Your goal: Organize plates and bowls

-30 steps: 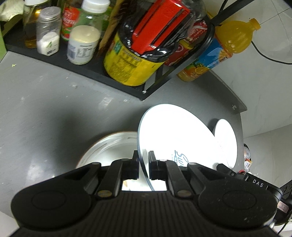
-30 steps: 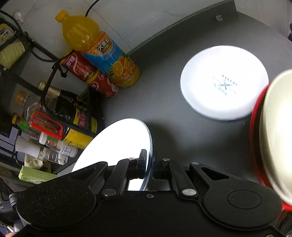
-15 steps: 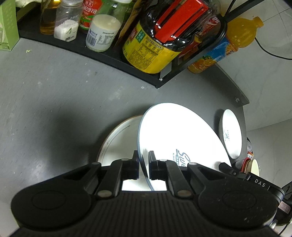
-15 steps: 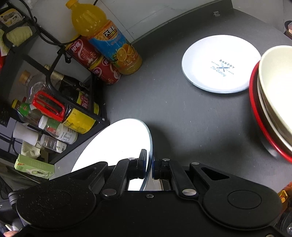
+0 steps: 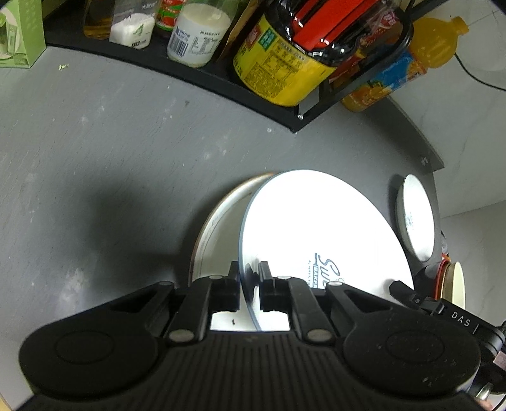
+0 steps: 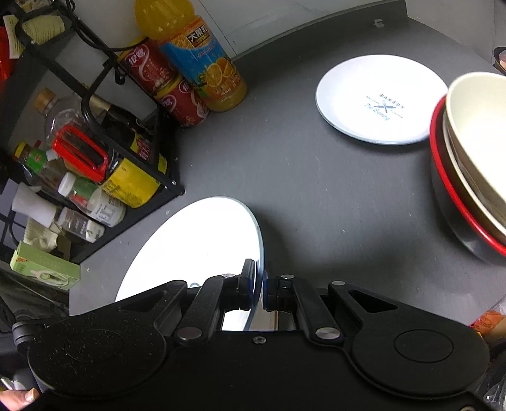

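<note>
Surface: a dark grey counter (image 6: 316, 196), scuffed and dusty, is bounded at its far edge by a pale tiled wall (image 6: 284, 19).

Fixtures: a black wire rack (image 6: 132, 164) is set at the counter's corner and packed with bottles and jars. A juice bottle (image 6: 196, 57) and stacked red cans (image 6: 164, 85) are stood just beside the rack, against the wall. A green box (image 6: 44, 268) is laid near the rack's other end.

Right wrist view only: a small plate (image 6: 379, 98) with printed lettering is seen flat on the counter, well apart from the held plate; just beside it a stack of bowls (image 6: 474, 158) is seen, cream bowls nested in a red-rimmed black one. A fingertip is glimpsed at the lower left corner.

Left wrist view only: a rimmed plate (image 5: 218, 227) is shown lying flat on the counter directly under the held plate (image 5: 316, 227), whose printed face is turned to this camera. The small plate (image 5: 417, 218) and the bowls (image 5: 452, 281) appear only as slivers at the right edge.

Pose: the held plate (image 6: 196, 249) is carried tilted on edge, between both tools. The left gripper (image 5: 249, 278) is clamped narrowly on one side of its rim; the right gripper (image 6: 260, 281) is clamped narrowly on the opposite side. Whether the plate touches the rimmed plate cannot be told.
</note>
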